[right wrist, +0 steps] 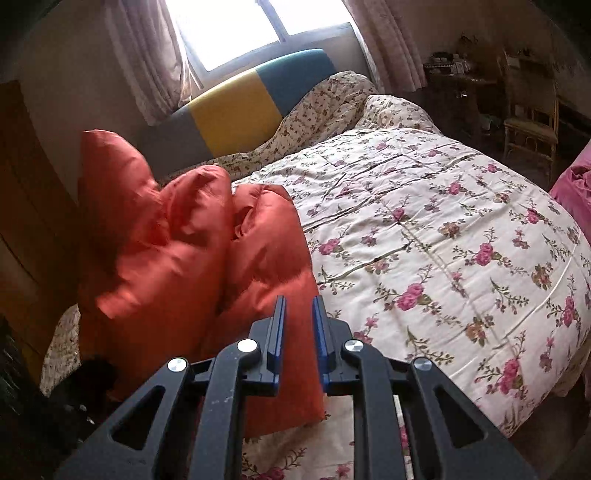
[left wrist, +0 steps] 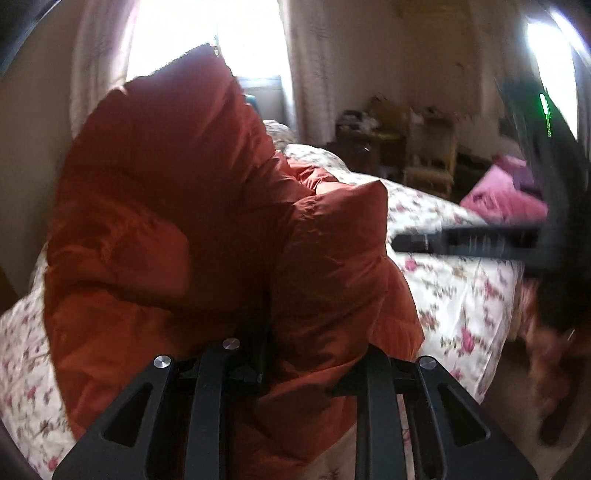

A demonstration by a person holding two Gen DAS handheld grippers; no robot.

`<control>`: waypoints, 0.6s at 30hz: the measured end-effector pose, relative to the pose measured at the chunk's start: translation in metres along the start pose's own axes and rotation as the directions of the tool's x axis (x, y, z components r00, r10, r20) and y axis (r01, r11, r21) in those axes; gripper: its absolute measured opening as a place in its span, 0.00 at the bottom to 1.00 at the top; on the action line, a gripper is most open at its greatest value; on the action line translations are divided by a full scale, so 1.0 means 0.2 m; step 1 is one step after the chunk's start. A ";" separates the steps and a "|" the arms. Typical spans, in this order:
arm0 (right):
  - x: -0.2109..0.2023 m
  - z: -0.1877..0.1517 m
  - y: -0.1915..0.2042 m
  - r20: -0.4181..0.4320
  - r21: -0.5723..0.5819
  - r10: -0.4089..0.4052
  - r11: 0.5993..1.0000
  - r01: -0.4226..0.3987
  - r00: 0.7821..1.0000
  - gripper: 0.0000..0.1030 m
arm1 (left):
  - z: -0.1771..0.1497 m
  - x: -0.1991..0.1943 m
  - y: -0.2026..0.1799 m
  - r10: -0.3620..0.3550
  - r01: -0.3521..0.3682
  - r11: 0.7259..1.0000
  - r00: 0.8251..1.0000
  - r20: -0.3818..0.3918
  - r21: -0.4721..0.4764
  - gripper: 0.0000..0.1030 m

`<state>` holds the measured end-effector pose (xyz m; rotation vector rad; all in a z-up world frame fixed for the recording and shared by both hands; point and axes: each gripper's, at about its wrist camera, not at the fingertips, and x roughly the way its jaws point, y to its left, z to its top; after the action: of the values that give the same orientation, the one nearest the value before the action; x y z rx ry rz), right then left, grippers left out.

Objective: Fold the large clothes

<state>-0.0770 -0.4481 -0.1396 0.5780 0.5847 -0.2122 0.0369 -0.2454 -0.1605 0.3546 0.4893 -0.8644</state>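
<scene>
A puffy orange down jacket (left wrist: 207, 221) is bunched up and lifted off the floral bed (left wrist: 461, 295). My left gripper (left wrist: 266, 332) is shut on a fold of the jacket, which bulges around and hides its fingertips. In the right wrist view the jacket (right wrist: 192, 258) stands in a heap at the bed's left side. My right gripper (right wrist: 298, 317) is slightly open with blue pads (right wrist: 279, 332) just above the jacket's lower edge, holding nothing. The right gripper also shows blurred in the left wrist view (left wrist: 465, 240).
The floral quilt (right wrist: 443, 240) covers the bed, rumpled near the grey, yellow and teal headboard (right wrist: 240, 107). A bright window (right wrist: 236, 26) with curtains is behind. A wooden chair (right wrist: 532, 125) and pink fabric (right wrist: 576, 188) stand at the right. A wooden cabinet (right wrist: 22, 206) is at the left.
</scene>
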 end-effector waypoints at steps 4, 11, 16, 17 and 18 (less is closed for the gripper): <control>-0.10 0.01 0.04 0.033 -0.048 0.110 0.993 -0.108 0.993 0.14 | -0.03 0.03 -0.02 -0.015 0.015 1.000 1.000 -0.010 0.006 0.21; -0.01 0.03 0.15 -0.083 -0.127 0.139 0.981 -0.149 0.987 0.14 | -0.03 0.02 -0.04 -0.008 0.009 0.999 1.000 -0.022 0.031 0.21; 0.11 -0.05 0.11 -0.178 -0.141 0.011 0.989 -0.037 0.984 0.13 | 0.00 -0.03 -0.06 -0.008 0.008 1.000 1.000 -0.029 0.029 0.22; 0.13 -0.07 0.10 -0.188 -0.127 0.013 0.991 -0.038 0.982 0.13 | 0.00 -0.04 -0.05 -0.015 0.015 1.000 0.999 -0.032 0.019 0.22; 0.13 -0.08 0.10 -0.194 -0.126 0.008 0.992 -0.033 0.981 0.13 | 0.01 -0.05 -0.06 -0.018 0.019 1.000 0.999 -0.038 0.017 0.22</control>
<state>-0.0562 -0.4235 -0.1577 0.4824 0.7742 -0.0979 0.0223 -0.2474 -0.1554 0.3837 0.5211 -0.8820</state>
